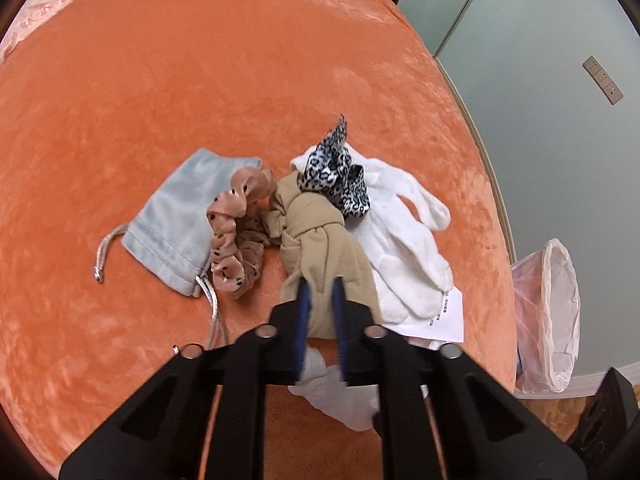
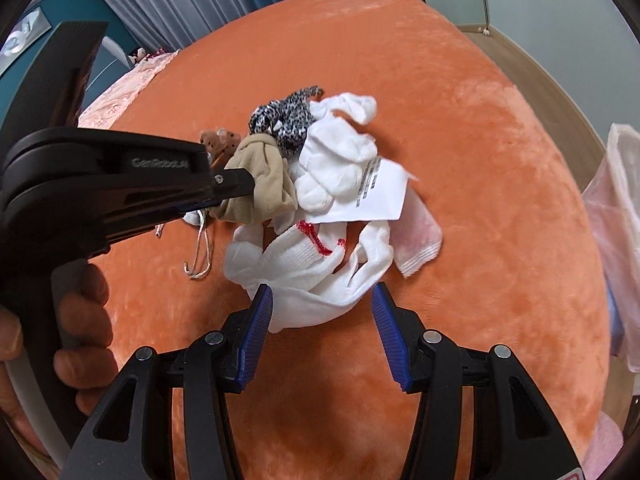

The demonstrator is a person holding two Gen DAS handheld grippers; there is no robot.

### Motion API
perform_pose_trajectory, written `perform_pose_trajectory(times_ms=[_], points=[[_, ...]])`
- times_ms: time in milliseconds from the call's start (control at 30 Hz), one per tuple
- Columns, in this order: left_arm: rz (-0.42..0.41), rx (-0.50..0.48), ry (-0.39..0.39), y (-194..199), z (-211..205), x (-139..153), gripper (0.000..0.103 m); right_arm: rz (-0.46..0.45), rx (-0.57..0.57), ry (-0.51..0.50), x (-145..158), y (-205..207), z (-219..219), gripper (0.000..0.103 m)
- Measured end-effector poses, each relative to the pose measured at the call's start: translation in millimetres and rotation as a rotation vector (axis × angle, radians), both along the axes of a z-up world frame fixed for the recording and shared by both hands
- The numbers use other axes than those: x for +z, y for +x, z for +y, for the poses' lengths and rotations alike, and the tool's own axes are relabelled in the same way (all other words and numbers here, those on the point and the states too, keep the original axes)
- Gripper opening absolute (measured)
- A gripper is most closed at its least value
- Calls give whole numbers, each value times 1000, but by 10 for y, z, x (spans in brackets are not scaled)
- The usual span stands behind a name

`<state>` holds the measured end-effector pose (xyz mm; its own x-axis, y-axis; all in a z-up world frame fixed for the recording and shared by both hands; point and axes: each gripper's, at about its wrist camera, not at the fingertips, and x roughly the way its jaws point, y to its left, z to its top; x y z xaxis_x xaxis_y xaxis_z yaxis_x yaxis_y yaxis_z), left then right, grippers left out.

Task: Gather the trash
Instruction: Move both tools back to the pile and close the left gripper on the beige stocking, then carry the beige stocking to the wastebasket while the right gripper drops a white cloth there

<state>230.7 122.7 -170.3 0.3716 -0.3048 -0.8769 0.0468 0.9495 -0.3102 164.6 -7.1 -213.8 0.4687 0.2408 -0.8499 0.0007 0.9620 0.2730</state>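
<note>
- The left gripper [image 1: 321, 292] has its blue pads narrowed onto the near end of a knotted beige cloth [image 1: 316, 236], which sits pinched between them; the cloth's knot lies just beyond the tips.
- The right gripper [image 2: 322, 300] stands about half spread, its jaws straddling the near edge of a white glove with red trim [image 2: 308, 268]; the left pad touches the glove, the right pad is clear of it.
- Just past the beige cloth, a leopard-print scrunchie [image 1: 336, 172] rests on a pile of white gloves [image 1: 400, 232], to the left gripper's right.
- To its left lie a peach dotted scrunchie [image 1: 236, 232] and, beyond that, a grey drawstring pouch [image 1: 180, 216].
- A white printed paper slip [image 2: 368, 196] lies over the gloves beyond the right gripper, with a pinkish cloth [image 2: 416, 240] at its right.
- Everything rests on an orange plush bed cover [image 1: 200, 60].
- Off the bed's edge, far right of the left gripper, stands a bin lined with a clear bag [image 1: 556, 312].
- A hand [image 2: 80, 320] holds the left gripper's handle.
</note>
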Motion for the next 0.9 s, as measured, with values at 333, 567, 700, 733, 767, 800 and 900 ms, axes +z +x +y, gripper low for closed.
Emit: perform_pose_trajectory(times_ms=[333, 567, 700, 733, 767, 800, 900], points=[[-33, 20, -21, -163, 132, 156, 6, 2, 25, 58, 9, -28, -16, 5], [-119, 9, -42, -367, 75, 614, 6, -130, -7, 97, 605, -224, -222, 5], [-173, -8, -61, -484, -19, 937, 6, -218, -42, 89, 963, -359, -430, 5], [-187, -14, -65, -513, -46, 1013, 6, -245, -55, 87, 1078, -402, -493, 5], [-204, -22, -69, -550, -96, 1107, 6, -267, -66, 85, 1162, -431, -553, 5], [-221, -30, -70, -585, -153, 1199, 6, -297, -79, 75, 1269, -485, -625, 5], [-269, -64, -82, -683, -316, 1458, 6, -359, -111, 56, 1511, -555, -789, 5]])
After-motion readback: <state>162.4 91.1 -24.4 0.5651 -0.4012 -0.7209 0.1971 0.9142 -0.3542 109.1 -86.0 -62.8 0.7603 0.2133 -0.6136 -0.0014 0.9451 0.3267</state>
